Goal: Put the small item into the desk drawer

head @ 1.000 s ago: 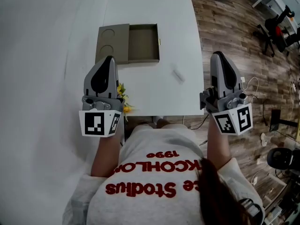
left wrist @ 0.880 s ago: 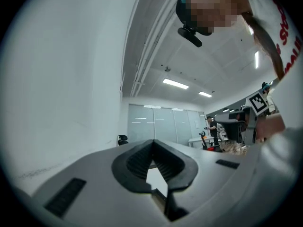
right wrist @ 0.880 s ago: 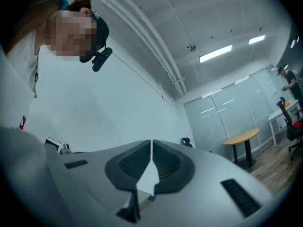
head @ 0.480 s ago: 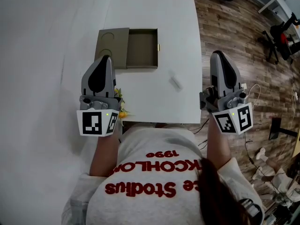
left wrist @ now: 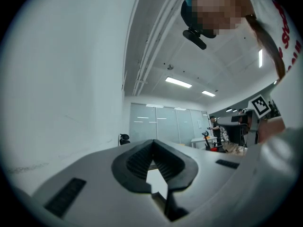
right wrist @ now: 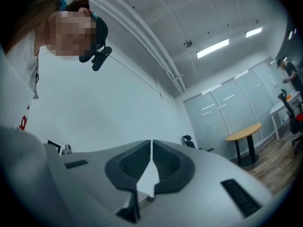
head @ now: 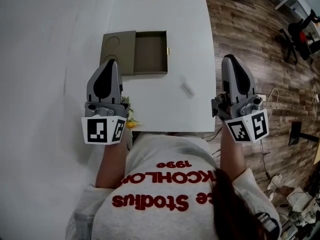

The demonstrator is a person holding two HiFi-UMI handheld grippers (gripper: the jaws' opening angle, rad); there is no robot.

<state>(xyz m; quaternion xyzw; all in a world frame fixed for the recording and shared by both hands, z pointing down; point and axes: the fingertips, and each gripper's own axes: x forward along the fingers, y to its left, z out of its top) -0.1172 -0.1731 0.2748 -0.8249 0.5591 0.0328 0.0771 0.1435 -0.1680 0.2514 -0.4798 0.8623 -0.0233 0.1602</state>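
Note:
On the white table [head: 195, 24] lies a small pale item [head: 187, 88], right of centre. Behind it to the left stands an olive desk drawer unit [head: 117, 54] whose drawer [head: 151, 52] is pulled out to the right and looks empty. My left gripper [head: 106, 69] is held near the table's front left corner and is shut with nothing in it. My right gripper [head: 232, 64] hovers off the table's right edge, shut and empty too. Both gripper views point up at the ceiling, where the left gripper [left wrist: 152, 143] and the right gripper [right wrist: 151, 143] have their tips touching.
A small yellow thing [head: 131, 121] sits at the table's front left edge, partly hidden by the left gripper. A white wall [head: 45, 59] runs along the left. Wooden floor [head: 250, 29] with cables and chairs lies to the right.
The left gripper has drifted a little to the left. The head view has shifted slightly, so the table sits a bit lower in it. Both grippers stay shut.

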